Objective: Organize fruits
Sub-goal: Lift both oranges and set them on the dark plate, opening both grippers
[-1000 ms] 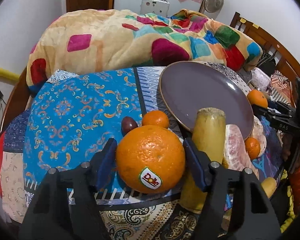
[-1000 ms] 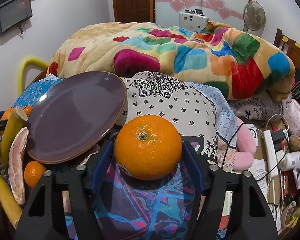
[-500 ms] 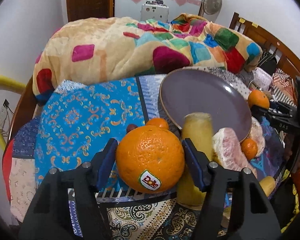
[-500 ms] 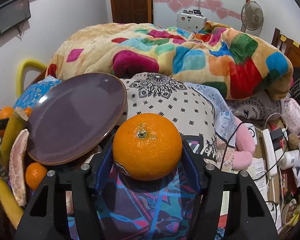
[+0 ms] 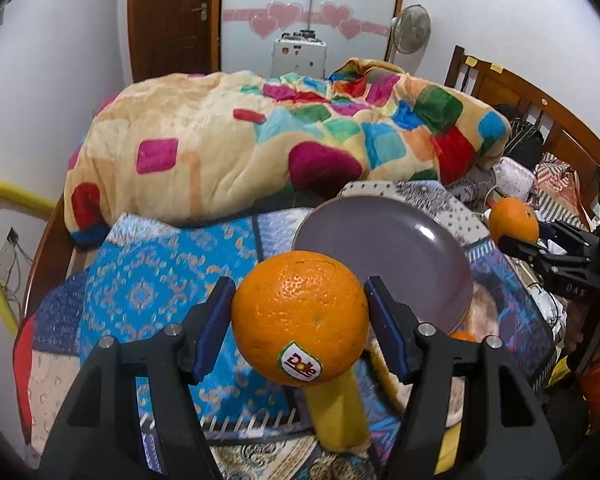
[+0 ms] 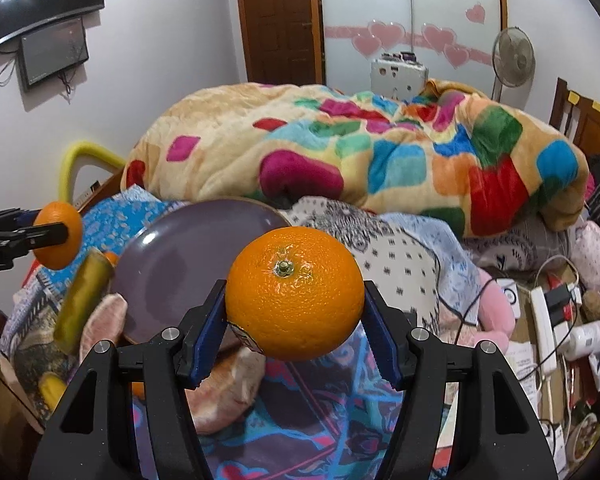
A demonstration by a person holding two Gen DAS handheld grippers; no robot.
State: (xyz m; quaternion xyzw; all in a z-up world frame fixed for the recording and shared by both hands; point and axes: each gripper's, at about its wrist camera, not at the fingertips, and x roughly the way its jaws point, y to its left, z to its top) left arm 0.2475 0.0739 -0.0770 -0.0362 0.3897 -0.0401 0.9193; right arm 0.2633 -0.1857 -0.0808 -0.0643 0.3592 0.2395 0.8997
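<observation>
You have two large oranges in the air at once, one in each tool. Your left gripper [image 5: 300,316] pinches the stickered orange [image 5: 300,316] between its blue pads, and its oval sticker, facing the camera, reads "Dole". Your right gripper [image 6: 294,306] clamps the second orange [image 6: 294,305] the same way, stem end toward the lens; a label shows at its lower left edge, too cut off to read. Both fruits hang clear of the patterned bedspread [image 5: 156,272]. Behind and between them lies one empty purple plate [image 5: 384,256], tilted on the bedding. Near the plate you have one cut banana [image 6: 82,300] standing up on end, a peeled pomelo segment [image 6: 100,320] just beside it, and a second pink piece [image 6: 224,392] below the right tool. One small tangerine [image 5: 462,336] peeks out at the plate's lower rim in the left view; any others are hidden. The far side of the right tool, seen from the left, carries the letters "DAS". One colourful patchwork blanket [image 6: 360,148] is heaped further back, with one standing fan [image 6: 512,56] against the wall and pink heart stickers on the sliding door.
</observation>
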